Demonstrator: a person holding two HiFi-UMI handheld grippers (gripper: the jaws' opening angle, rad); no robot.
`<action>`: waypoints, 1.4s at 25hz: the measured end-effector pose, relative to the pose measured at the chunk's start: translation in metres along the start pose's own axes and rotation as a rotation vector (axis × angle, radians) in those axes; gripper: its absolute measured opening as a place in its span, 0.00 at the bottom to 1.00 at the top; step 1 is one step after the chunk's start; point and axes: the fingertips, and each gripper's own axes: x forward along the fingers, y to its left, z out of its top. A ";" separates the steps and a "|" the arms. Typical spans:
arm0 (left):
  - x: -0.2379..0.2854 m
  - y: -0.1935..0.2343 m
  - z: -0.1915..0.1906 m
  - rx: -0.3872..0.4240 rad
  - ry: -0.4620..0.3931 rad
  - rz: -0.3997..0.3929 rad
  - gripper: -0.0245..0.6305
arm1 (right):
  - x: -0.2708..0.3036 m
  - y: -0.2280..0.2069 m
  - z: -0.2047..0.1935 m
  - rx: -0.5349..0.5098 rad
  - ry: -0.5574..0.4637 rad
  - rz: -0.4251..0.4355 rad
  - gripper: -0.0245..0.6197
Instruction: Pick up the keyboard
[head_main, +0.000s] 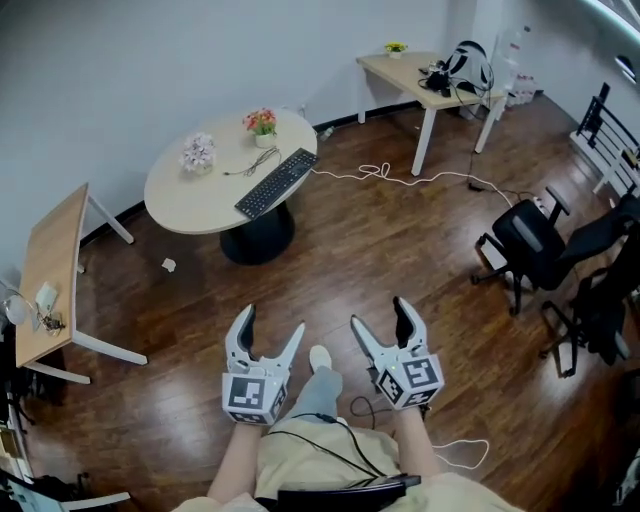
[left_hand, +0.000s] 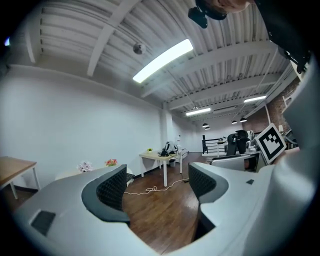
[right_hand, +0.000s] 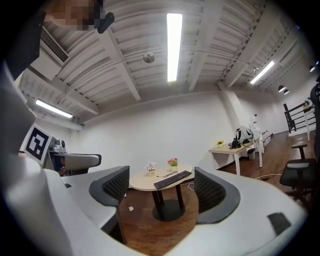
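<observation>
Your keyboard (head_main: 277, 183) is black, long and slim. It lies flat with its keys facing up on the round, pale table (head_main: 190, 200). In the head view you see it set on a slant along the table's right side. Its far short end reaches the rim and its near end stops close to the front edge. A thin dark cable (head_main: 243, 164) curls over the tabletop just beside its far long side. In the right gripper view the keyboard (right_hand: 172, 179) shows whole, resting level on the tabletop.
</observation>
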 end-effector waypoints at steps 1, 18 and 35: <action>0.015 0.004 -0.002 -0.010 -0.006 -0.006 0.61 | 0.010 -0.008 0.001 -0.006 0.004 -0.004 0.68; 0.188 0.242 0.006 -0.154 -0.053 0.226 0.61 | 0.339 0.034 0.042 -0.265 0.087 0.372 0.68; 0.221 0.371 -0.060 -0.204 0.072 0.524 0.61 | 0.530 0.053 -0.015 -0.263 0.176 0.647 0.68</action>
